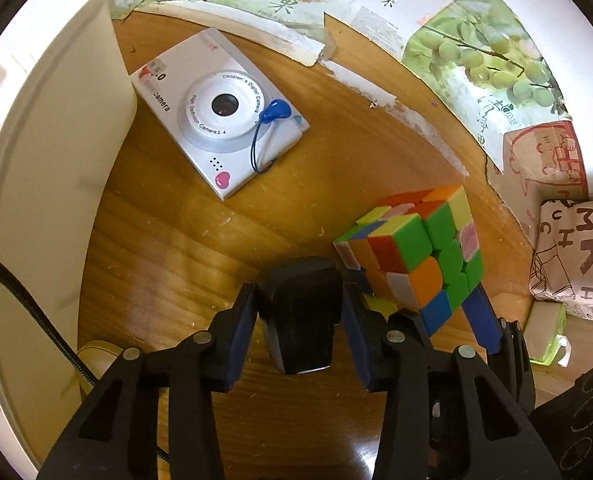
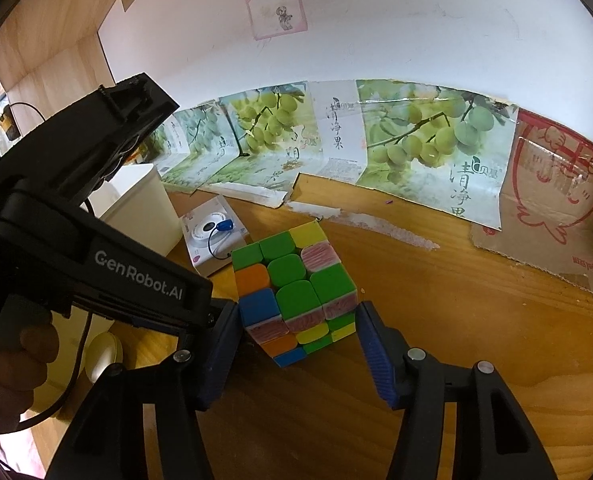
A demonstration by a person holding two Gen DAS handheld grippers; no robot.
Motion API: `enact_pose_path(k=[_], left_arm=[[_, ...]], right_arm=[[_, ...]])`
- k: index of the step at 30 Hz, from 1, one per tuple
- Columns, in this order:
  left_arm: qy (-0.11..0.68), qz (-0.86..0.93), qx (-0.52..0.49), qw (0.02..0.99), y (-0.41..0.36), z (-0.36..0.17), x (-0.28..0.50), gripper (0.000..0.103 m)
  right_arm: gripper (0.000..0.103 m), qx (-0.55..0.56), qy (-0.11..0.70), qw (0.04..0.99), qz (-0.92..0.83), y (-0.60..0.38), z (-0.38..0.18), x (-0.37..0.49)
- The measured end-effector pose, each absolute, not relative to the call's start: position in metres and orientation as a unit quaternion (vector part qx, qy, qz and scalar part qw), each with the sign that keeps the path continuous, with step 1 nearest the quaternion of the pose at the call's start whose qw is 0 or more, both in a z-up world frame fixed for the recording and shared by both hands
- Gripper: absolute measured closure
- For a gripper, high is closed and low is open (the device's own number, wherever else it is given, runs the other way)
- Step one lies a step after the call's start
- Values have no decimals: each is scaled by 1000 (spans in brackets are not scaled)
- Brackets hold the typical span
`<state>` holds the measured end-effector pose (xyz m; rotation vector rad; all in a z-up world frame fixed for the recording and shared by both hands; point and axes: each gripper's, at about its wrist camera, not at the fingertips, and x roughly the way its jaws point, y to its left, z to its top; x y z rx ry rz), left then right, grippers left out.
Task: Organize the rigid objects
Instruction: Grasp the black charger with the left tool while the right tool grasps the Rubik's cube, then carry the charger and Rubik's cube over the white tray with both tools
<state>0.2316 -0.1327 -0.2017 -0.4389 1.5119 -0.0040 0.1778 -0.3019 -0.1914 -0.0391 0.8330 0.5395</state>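
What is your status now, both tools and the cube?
Right tool shut on puzzle cube, cube tilted. Left tool shut on black block. Toy camera lies apart.

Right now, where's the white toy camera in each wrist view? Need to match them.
Left wrist: toy camera upper left of centre, flat on the table, beside the white bin.
Right wrist: toy camera left of centre, small, behind the puzzle cube.
Shared landmark: the grape-print poster along the back.
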Motion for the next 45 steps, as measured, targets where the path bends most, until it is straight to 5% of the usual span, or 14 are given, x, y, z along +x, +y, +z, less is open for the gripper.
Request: enact_pose_path(k=[12, 13, 14, 15, 16, 24, 26, 28, 31, 34, 45], left_arm=[[688, -13, -190, 701, -130, -204, 195, 57], [690, -15, -188, 699, -130, -205, 190, 57], [692, -16, -185, 698, -133, -206, 186, 57], [694, -18, -183, 696, -133, -204, 180, 57], [696, -22, -180, 695, -134, -205, 175, 57], [715, -50, -159, 679, -143, -207, 129, 58], [717, -52, -152, 679, -144, -206, 121, 58], [718, -53, -146, 678, -143, -207, 110, 58], [717, -55, -144, 680, -140, -204, 96, 58], [704, -62, -138, 694, -139, -195, 84, 58], [628, -84, -126, 763, -129, -149, 49, 58]], right_arm=[[45, -42, 428, 874, 224, -316, -184, 161], [46, -40, 430, 875, 220, -318, -183, 157], [58, -37, 432, 875, 217, -320, -182, 154], [82, -31, 434, 873, 220, -322, -180, 150], [86, -30, 440, 872, 213, -323, -179, 147], [86, -23, 452, 873, 181, -329, -172, 124], [80, -9, 447, 878, 172, -331, -168, 123], [55, 9, 443, 881, 164, -332, -164, 123], [33, 50, 437, 885, 152, -333, -158, 126], [24, 81, 430, 887, 151, -331, -153, 132], [22, 109, 445, 881, 120, -311, -165, 166]])
